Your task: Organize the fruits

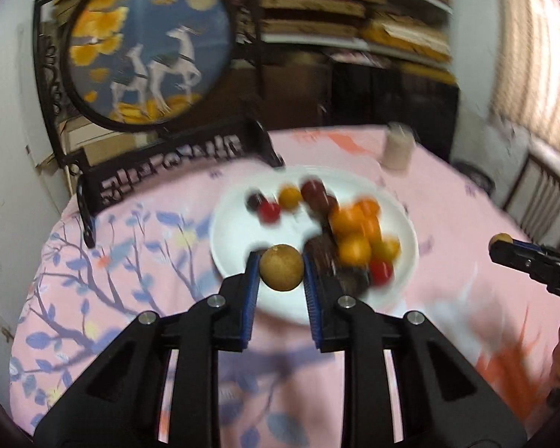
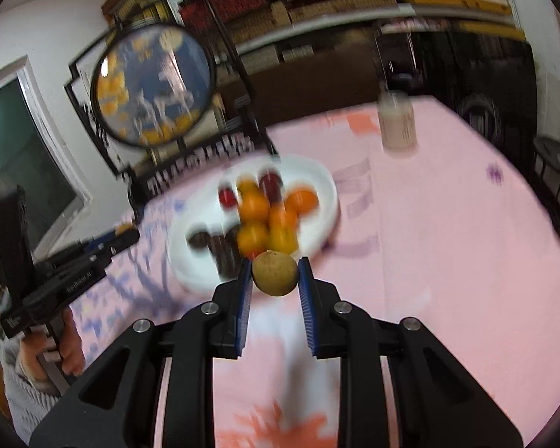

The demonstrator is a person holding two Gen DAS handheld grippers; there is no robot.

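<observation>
Two brown fruits, one pinched in each set of my fingers – left gripper (image 1: 282, 268) over plate (image 1: 239, 231) near rim, right gripper (image 2: 274, 273) just short of it, plate straight ahead

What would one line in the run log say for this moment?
left gripper: shut on brown fruit | right gripper: shut on second brown fruit | white plate: holds mixed fruit

White walls (image 1: 7, 119), stacked shelves (image 1: 354, 18), and a round framed deer screen (image 1: 145, 44).
</observation>
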